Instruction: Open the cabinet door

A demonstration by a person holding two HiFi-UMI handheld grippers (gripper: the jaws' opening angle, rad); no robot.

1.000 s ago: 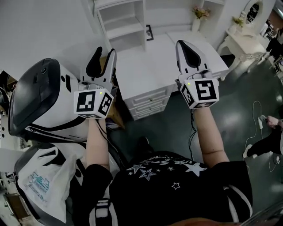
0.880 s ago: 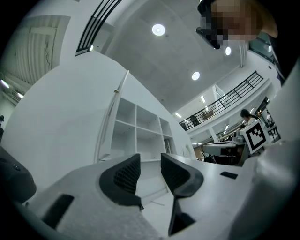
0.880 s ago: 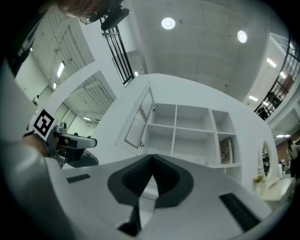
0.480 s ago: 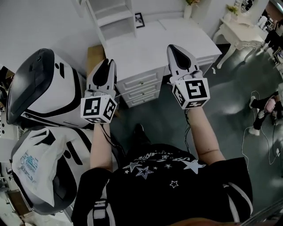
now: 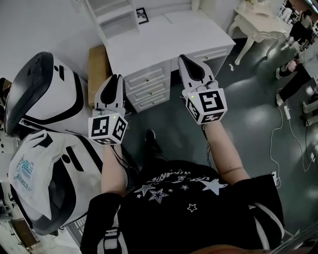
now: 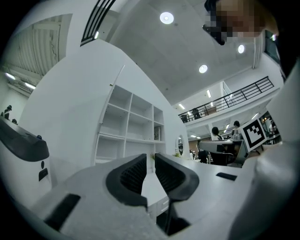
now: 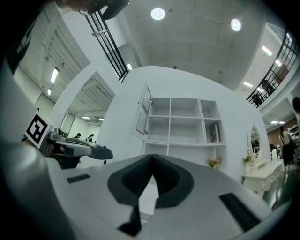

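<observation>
The white shelf cabinet (image 7: 180,124) stands on a white desk (image 5: 164,39) ahead of me; its door (image 7: 144,115) at the upper left hangs swung outward. In the head view only the cabinet's lower shelves (image 5: 112,15) show at the top edge. My left gripper (image 5: 115,77) hovers in the air short of the desk's drawers (image 5: 146,89). Its jaws are closing: a thin gap is left and nothing lies between them (image 6: 150,161). My right gripper (image 5: 183,58) is held level beside it, over the desk's front edge, shut and empty (image 7: 152,157). Neither touches the cabinet.
A large white-and-black machine shell (image 5: 39,94) with a plastic bag (image 5: 27,173) on it crowds my left. A cardboard box (image 5: 98,69) stands beside the desk. A white dressing table (image 5: 253,20), people (image 5: 303,44) and a floor cable (image 5: 293,134) are at the right.
Both grippers have drawn back from the desk toward my body and sunk lower. The left jaws have narrowed from clearly apart to nearly together.
</observation>
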